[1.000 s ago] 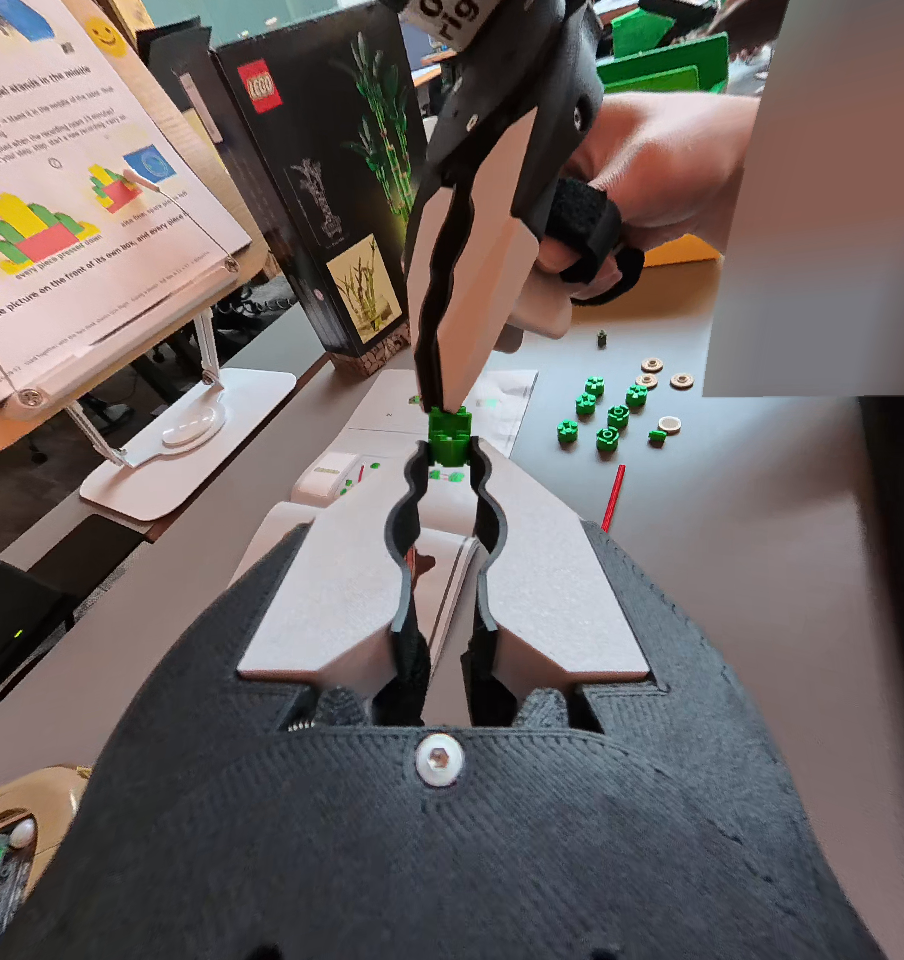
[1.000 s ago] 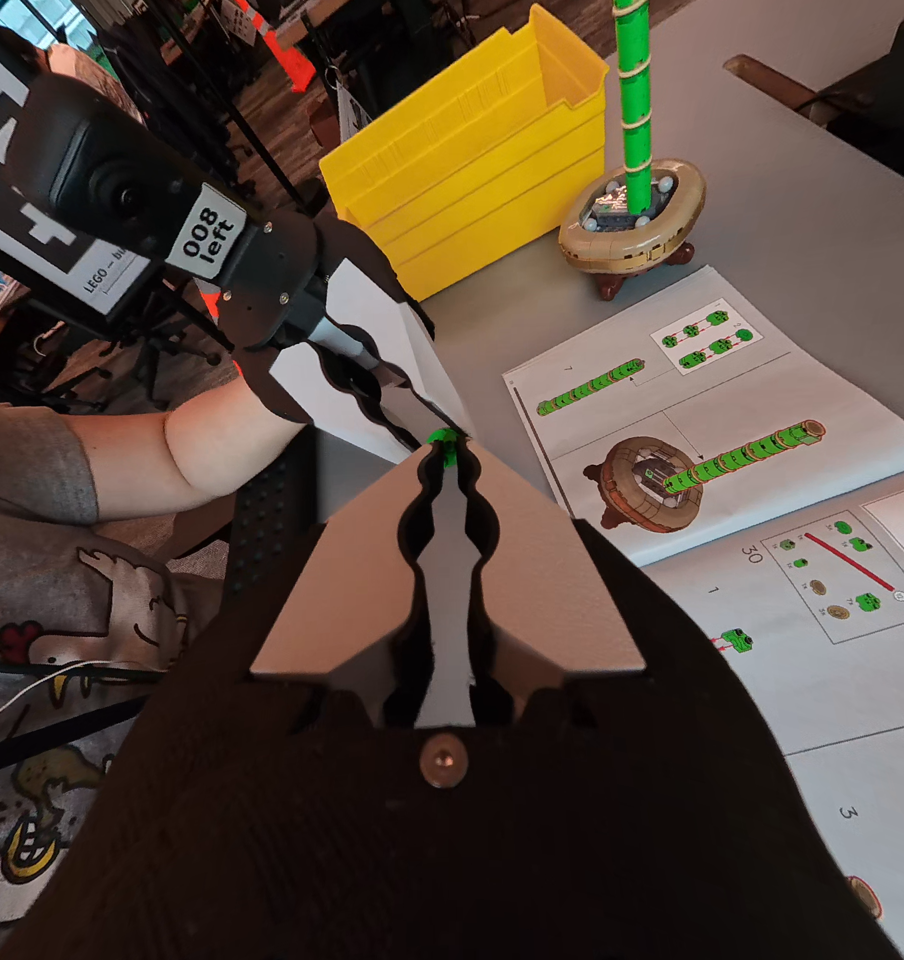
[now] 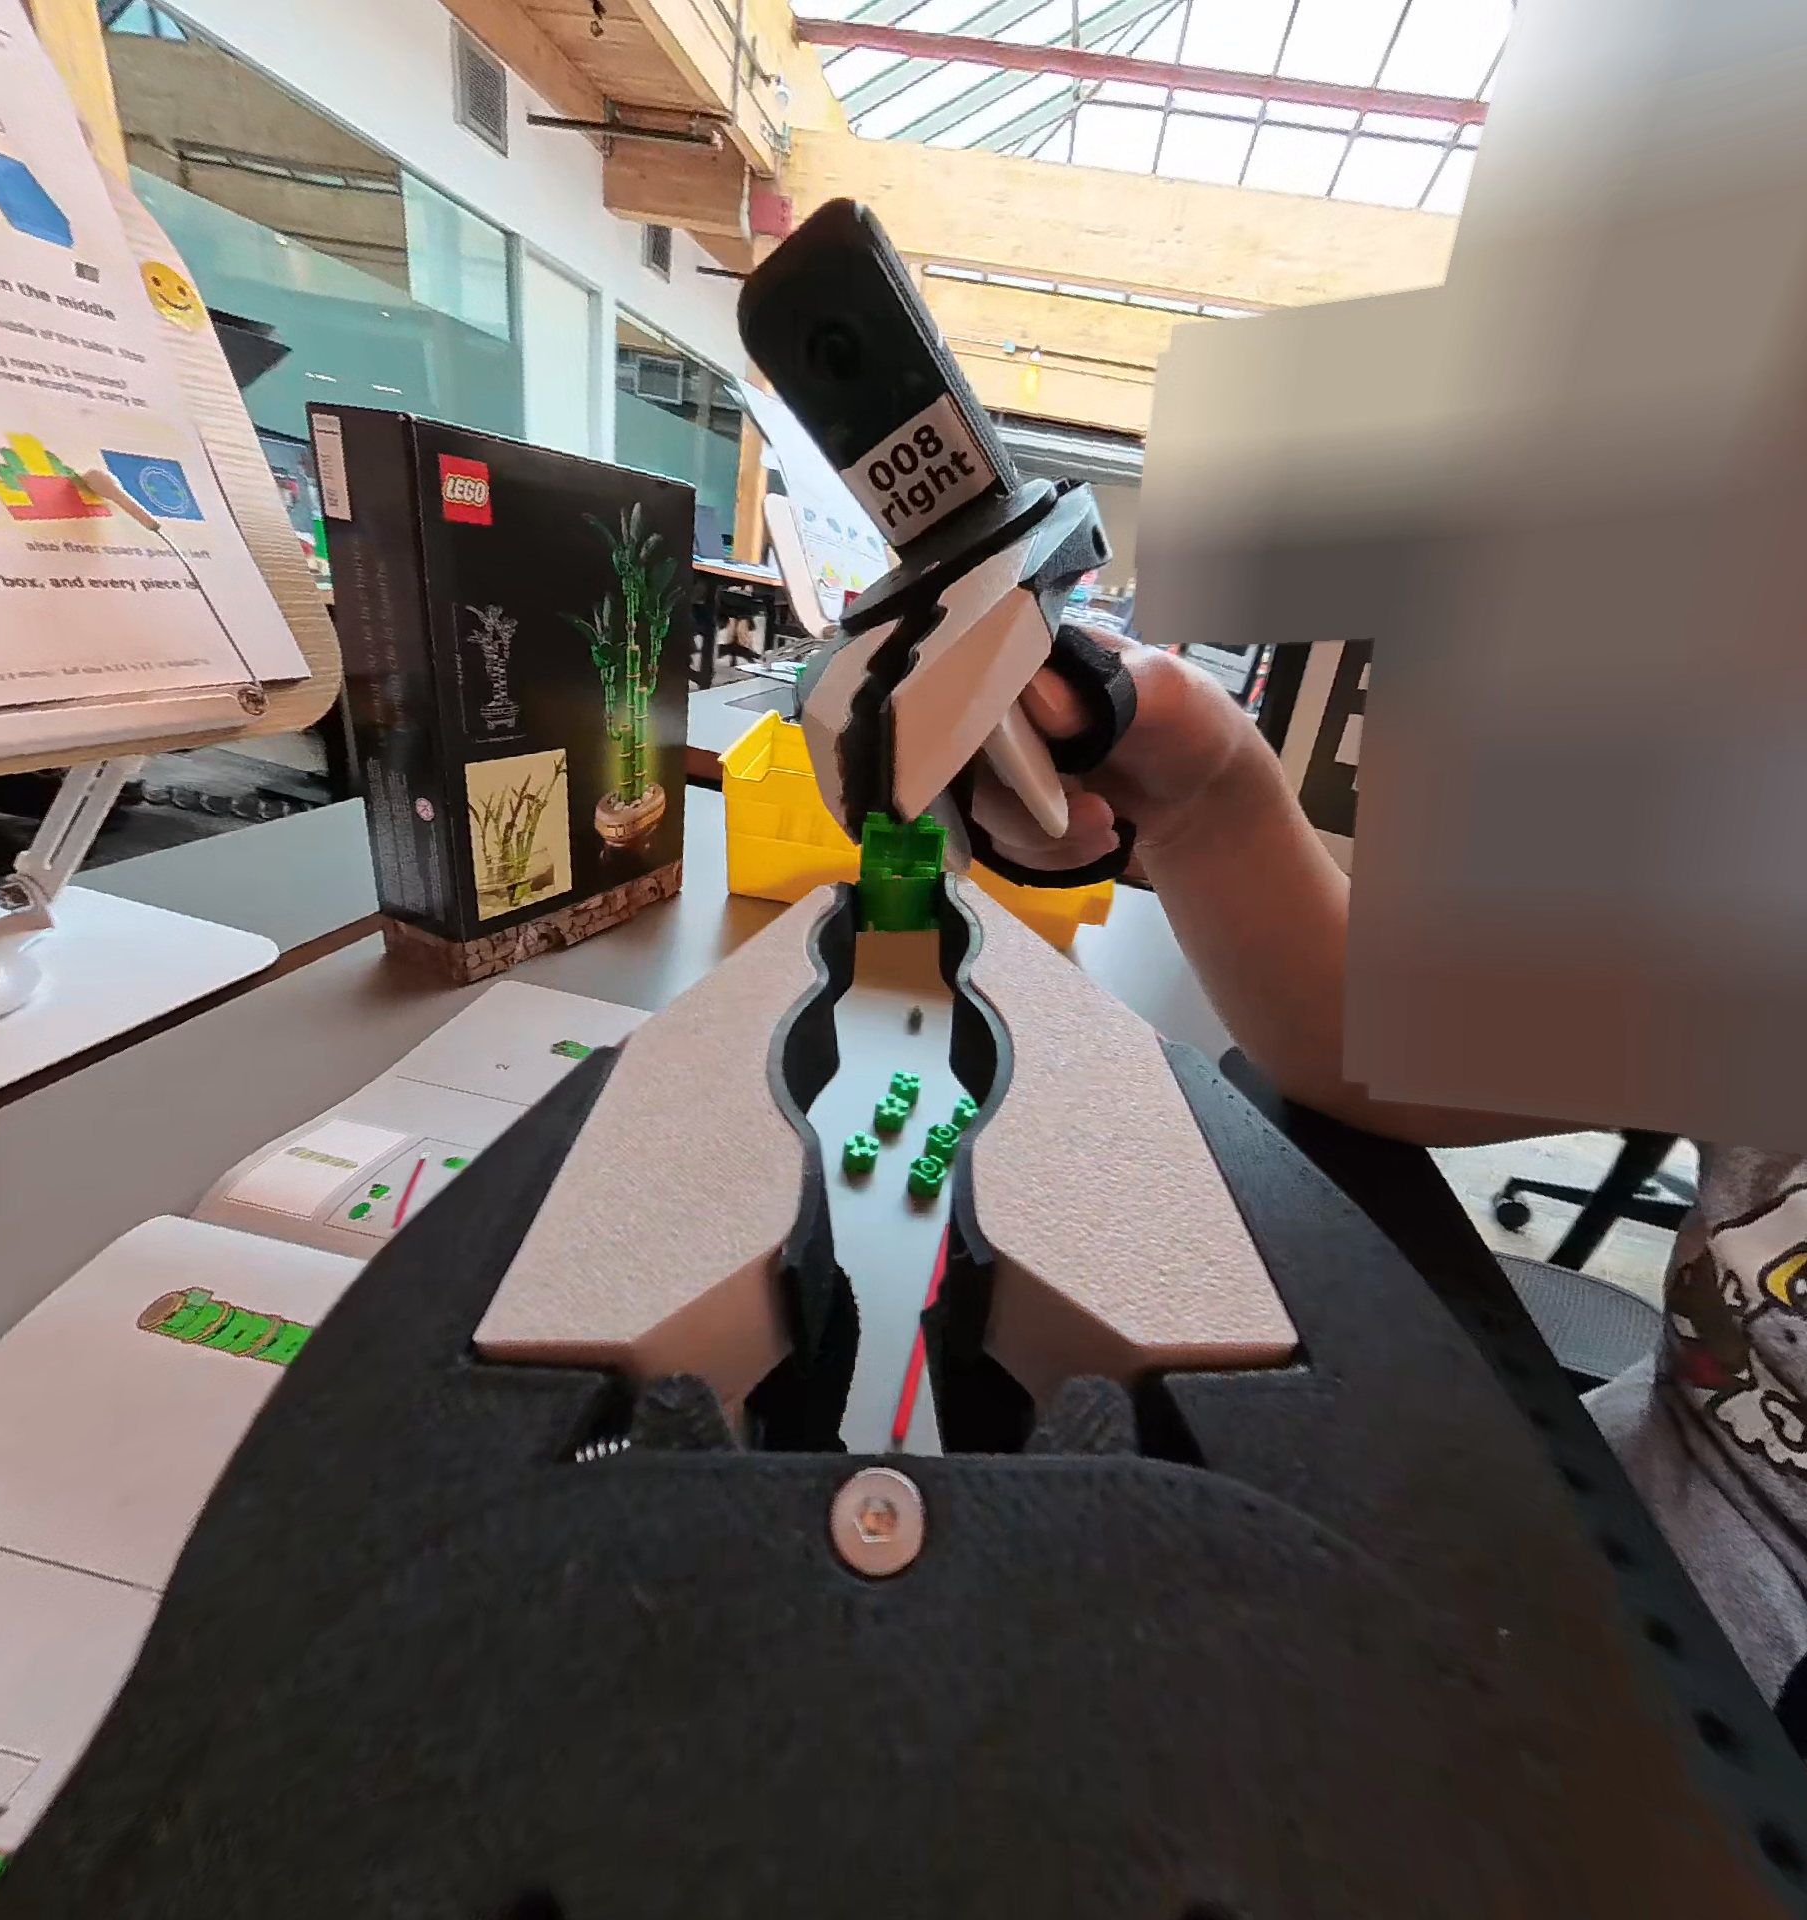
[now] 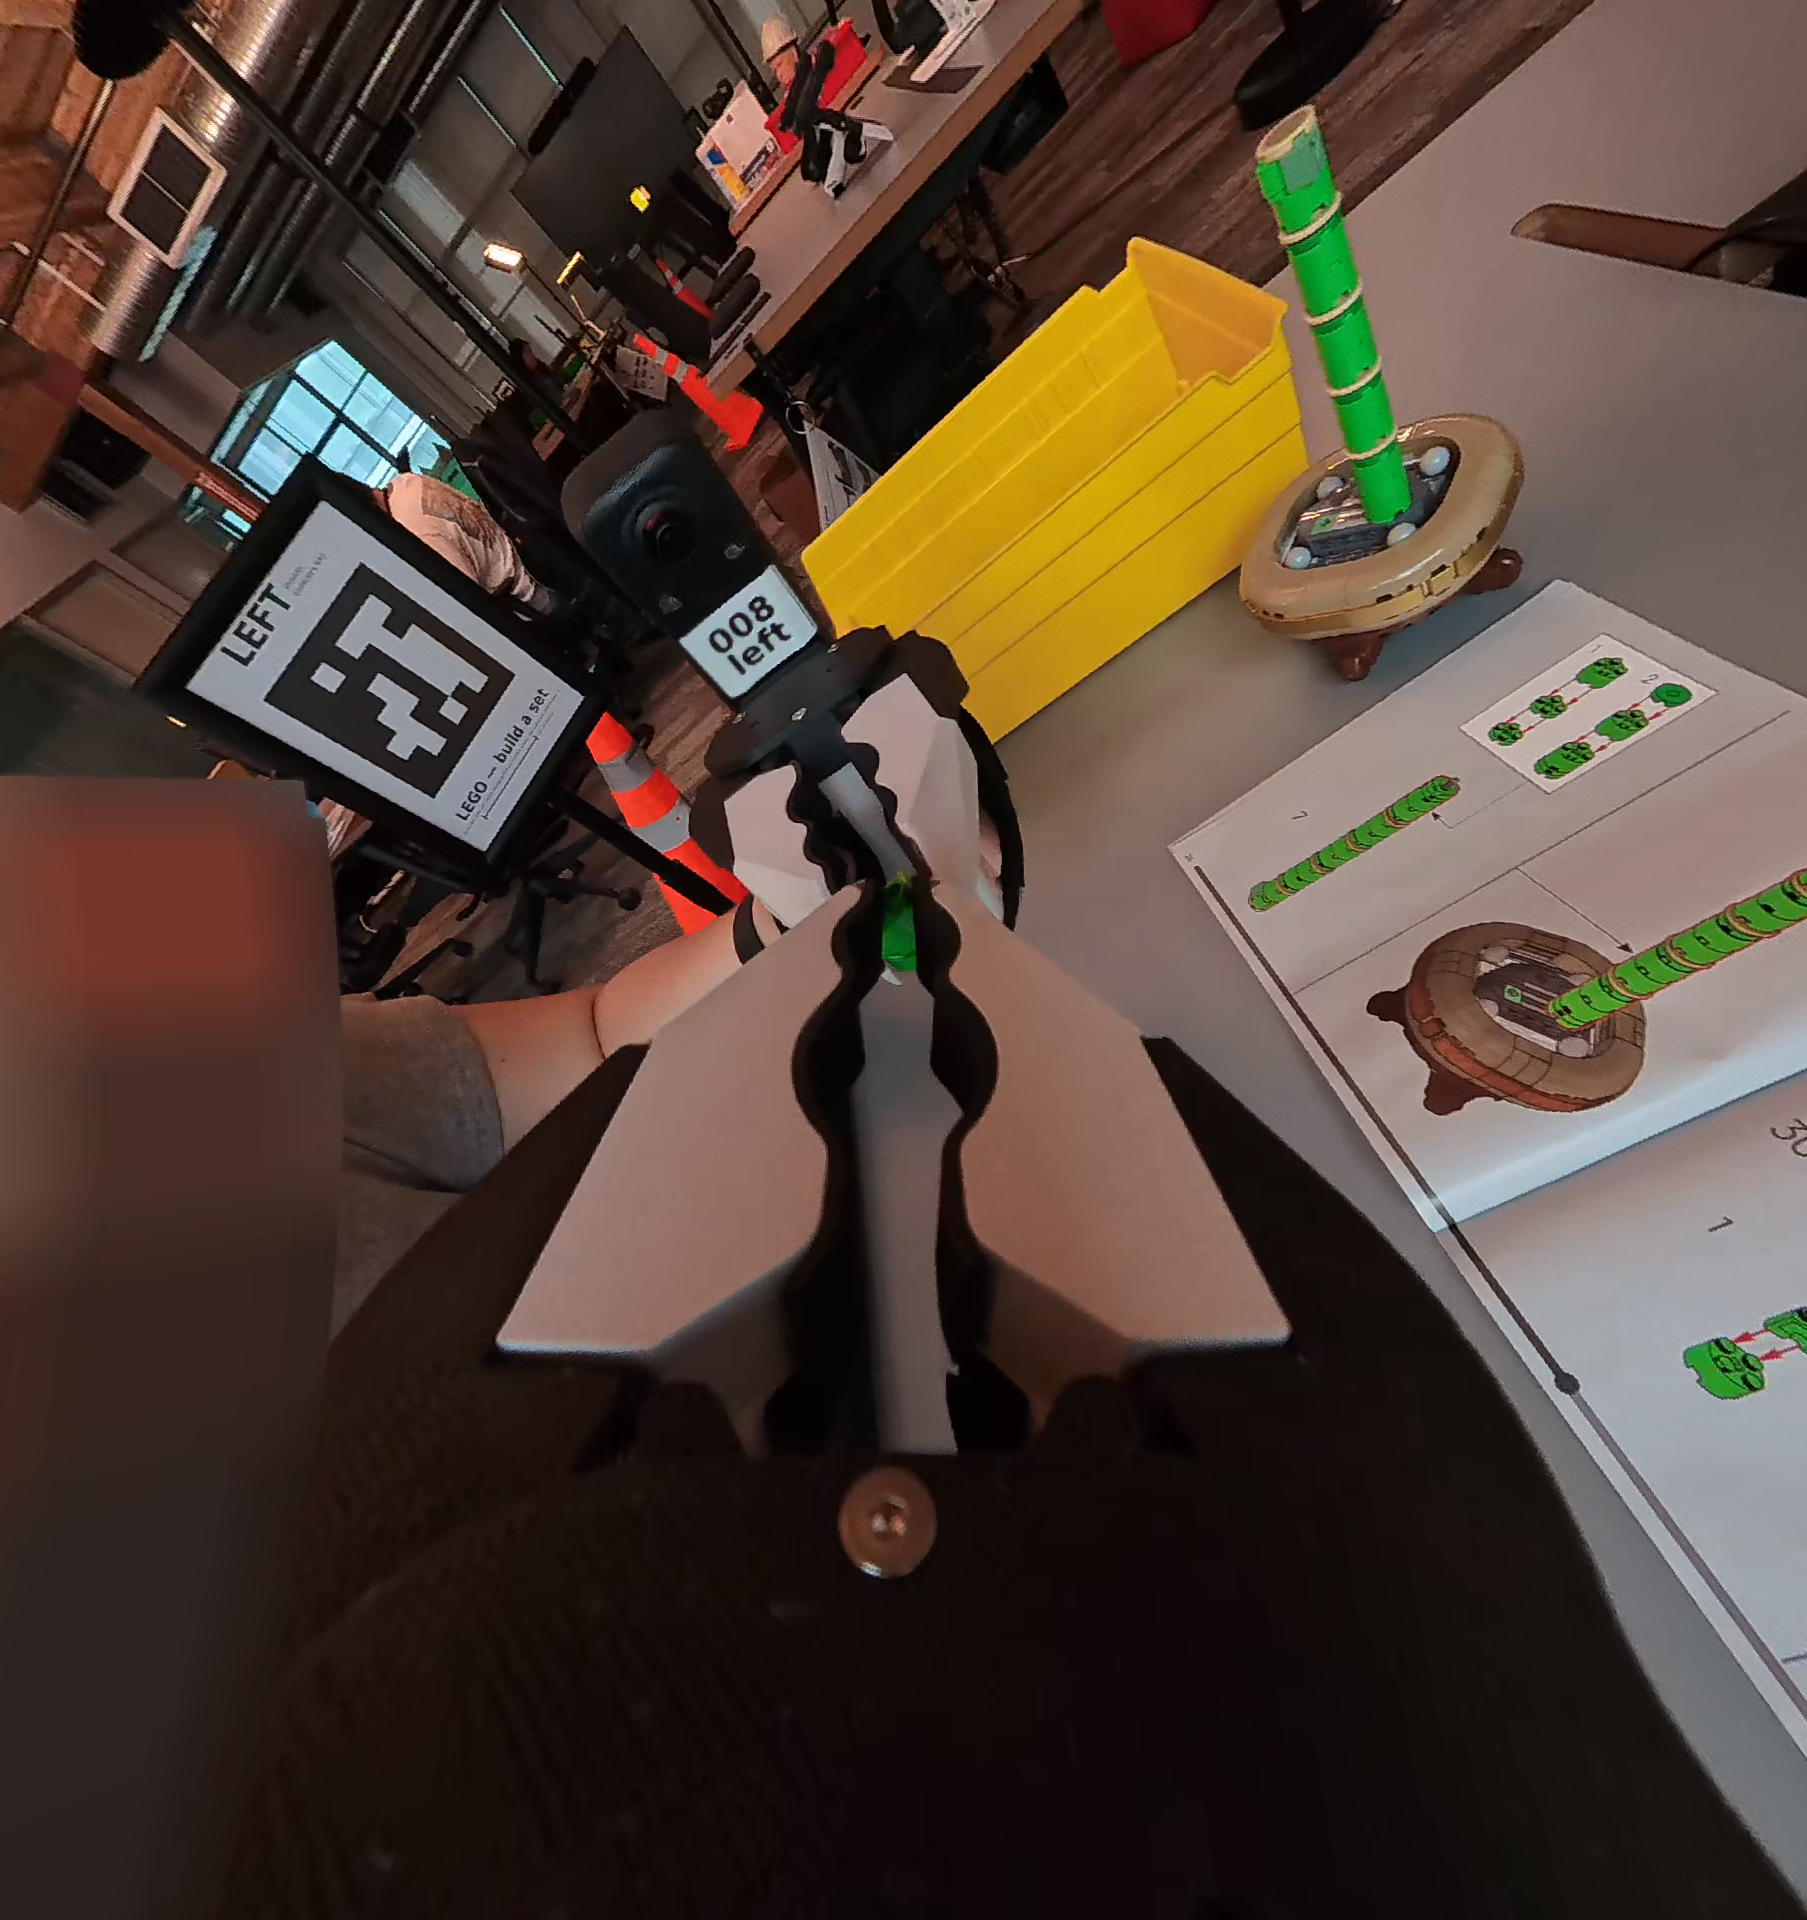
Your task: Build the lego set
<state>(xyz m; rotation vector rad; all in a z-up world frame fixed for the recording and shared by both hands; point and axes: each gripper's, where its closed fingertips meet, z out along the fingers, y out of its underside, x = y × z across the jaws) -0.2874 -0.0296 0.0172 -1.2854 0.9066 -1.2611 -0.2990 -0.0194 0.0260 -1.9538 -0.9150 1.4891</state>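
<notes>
My left gripper is shut on the lower end of a small stack of green round bricks and holds it in the air above the table. My right gripper comes down from above, shut on the top brick of the same stack. In the right wrist view, my right gripper pinches a green brick, tip to tip with the left gripper. Several loose green bricks and a red axle lie on the table below.
A bamboo stalk stands in a tan pot beside a yellow bin. An open instruction booklet lies on the grey table. The set's box and a paper on a stand are at the left. My left and right fingertips are right by each other.
Both grippers have risen and tilted up together with the green stack held between them. The loose bricks now show through the left gripper's fingers.
</notes>
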